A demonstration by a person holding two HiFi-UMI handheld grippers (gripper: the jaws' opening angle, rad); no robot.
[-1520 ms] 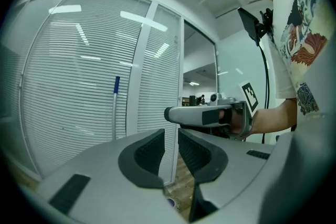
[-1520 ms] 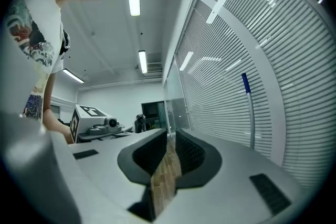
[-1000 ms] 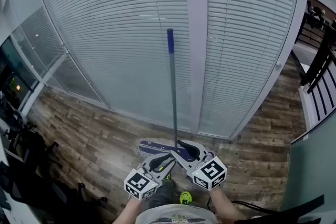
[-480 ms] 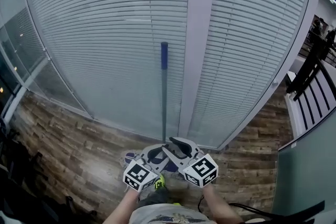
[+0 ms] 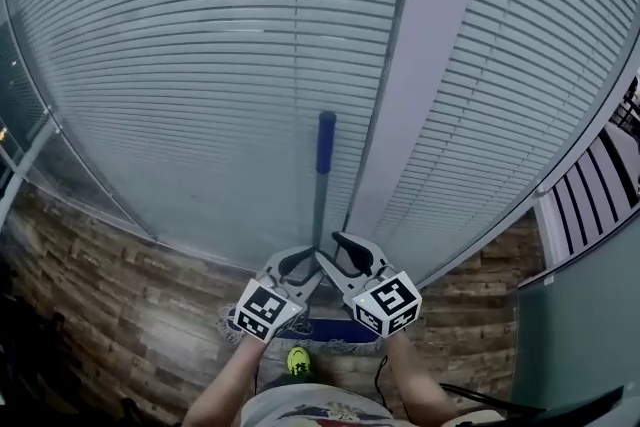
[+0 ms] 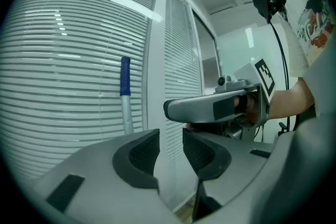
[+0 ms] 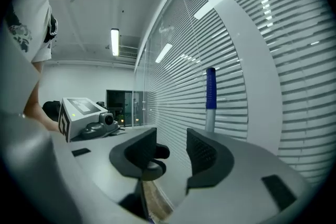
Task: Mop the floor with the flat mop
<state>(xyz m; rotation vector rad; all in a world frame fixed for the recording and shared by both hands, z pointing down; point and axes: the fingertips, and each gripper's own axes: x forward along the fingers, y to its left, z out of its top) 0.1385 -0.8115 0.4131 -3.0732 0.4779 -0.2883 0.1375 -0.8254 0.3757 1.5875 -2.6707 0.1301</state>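
Both grippers off the flat mop, close to its handle

Beside the upright handle (image 5: 321,190), the left gripper (image 6: 170,150) and right gripper (image 7: 172,153) have jaws just opening, nothing between them (the handle stands outside both gaps). The mop head (image 5: 338,327) lies on the wood floor (image 5: 120,255) at the handle's foot, with the blinds (image 5: 200,65) behind the handle.

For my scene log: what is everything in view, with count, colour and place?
blinds: white, across the wall ahead
floor: brown wood planks, below the blinds
pillar: one, white, right of the mop pole
flat mop: one, grey pole with blue grip, standing before the blinds
mop head: one, blue, on the floor
railing: one, dark, far right
shoe: one, yellow-green, bottom centre
left gripper: one, grey, jaws just been opening, nothing between
right gripper: one, grey, jaws just been opening, nothing between
forearms: two, bottom edge
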